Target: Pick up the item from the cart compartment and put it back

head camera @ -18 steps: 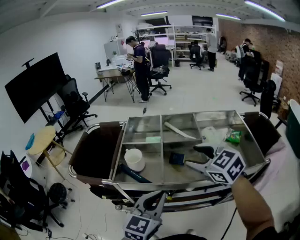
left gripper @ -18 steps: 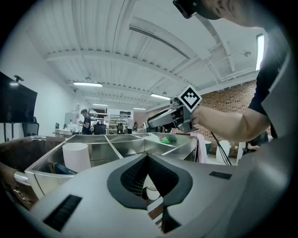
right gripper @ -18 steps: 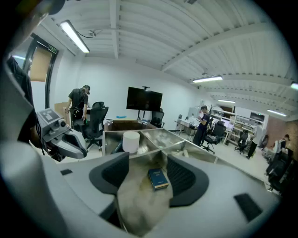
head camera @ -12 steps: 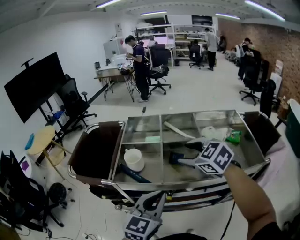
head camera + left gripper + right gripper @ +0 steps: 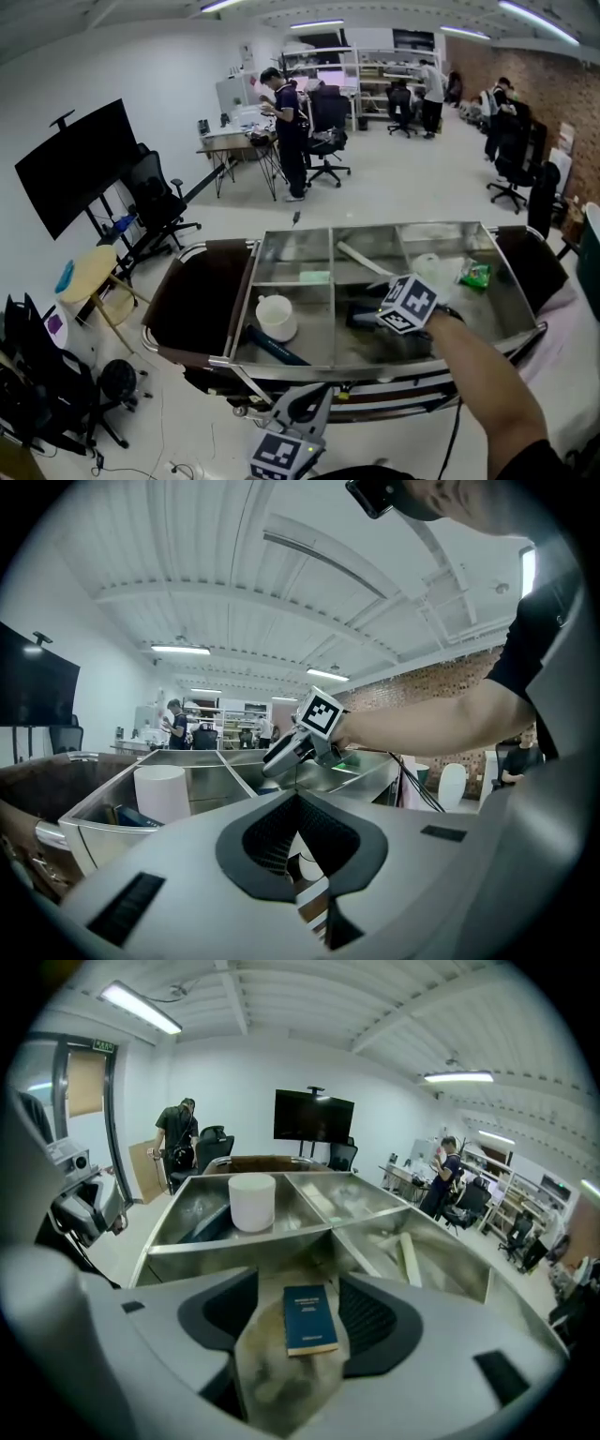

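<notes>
A small dark blue book [image 5: 309, 1320] lies flat on the floor of the cart's [image 5: 246, 298] near middle compartment. In the head view the blue book [image 5: 359, 317] shows just left of my right gripper [image 5: 367, 317]. My right gripper [image 5: 309, 1312] is lowered over it, open, with one jaw on each side of the book and a gap between pads and cover. My left gripper [image 5: 302, 405] hangs below the cart's front edge, away from the compartments. Seen from its own camera, my left gripper [image 5: 298, 803] is shut with nothing in it.
A white cup [image 5: 276, 318] and a long dark blue object [image 5: 272, 349] share the near left compartment. A pale stick [image 5: 361, 260], a white roll [image 5: 433, 267] and a green packet [image 5: 475, 275] lie in the far and right compartments. People and office chairs stand beyond the cart.
My right gripper has moved left and down from the right compartment to the blue book in the middle one. The left gripper has stayed where it was.
</notes>
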### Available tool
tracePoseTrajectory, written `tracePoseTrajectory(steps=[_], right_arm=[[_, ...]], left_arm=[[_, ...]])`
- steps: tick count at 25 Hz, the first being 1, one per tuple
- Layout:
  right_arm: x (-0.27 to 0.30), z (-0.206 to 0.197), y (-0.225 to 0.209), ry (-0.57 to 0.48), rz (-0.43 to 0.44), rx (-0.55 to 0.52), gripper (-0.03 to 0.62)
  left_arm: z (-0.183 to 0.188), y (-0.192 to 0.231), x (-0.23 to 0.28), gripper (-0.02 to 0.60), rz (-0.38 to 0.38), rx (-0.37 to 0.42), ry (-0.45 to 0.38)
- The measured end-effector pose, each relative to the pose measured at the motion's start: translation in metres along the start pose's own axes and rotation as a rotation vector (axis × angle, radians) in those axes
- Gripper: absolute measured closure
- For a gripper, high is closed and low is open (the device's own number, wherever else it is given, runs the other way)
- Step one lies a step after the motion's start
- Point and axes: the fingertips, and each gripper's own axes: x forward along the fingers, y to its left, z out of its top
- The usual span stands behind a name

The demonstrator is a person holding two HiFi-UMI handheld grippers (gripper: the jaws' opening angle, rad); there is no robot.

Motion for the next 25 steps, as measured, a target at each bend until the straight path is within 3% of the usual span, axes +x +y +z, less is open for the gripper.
tracePoseTrajectory(steps=[3, 9, 19, 25], right_arm=[[0.014, -0.004, -0.002, 0.036, 0.03, 0.017, 0.298], [0.045, -0.026, -0.003, 0.203, 0.05, -0.046, 0.298], [0.069, -0.051, -0.007, 0.289, 0.092, -0.022, 0.296], [0.071, -0.055, -0.007, 0.286, 0.129, 0.045, 0.296]], left_arm=[[0.0, 0.003, 0.0, 0.581, 0.005, 0.003, 0.001], [-0.002, 0.002, 0.0, 0.581, -0.001, -0.006, 0.002], [-0.002, 0.011, -0.003, 0.581, 0.015, -0.009, 0.0], [-0.005, 0.011, -0.001, 0.581, 0.012, -0.015, 0.004]])
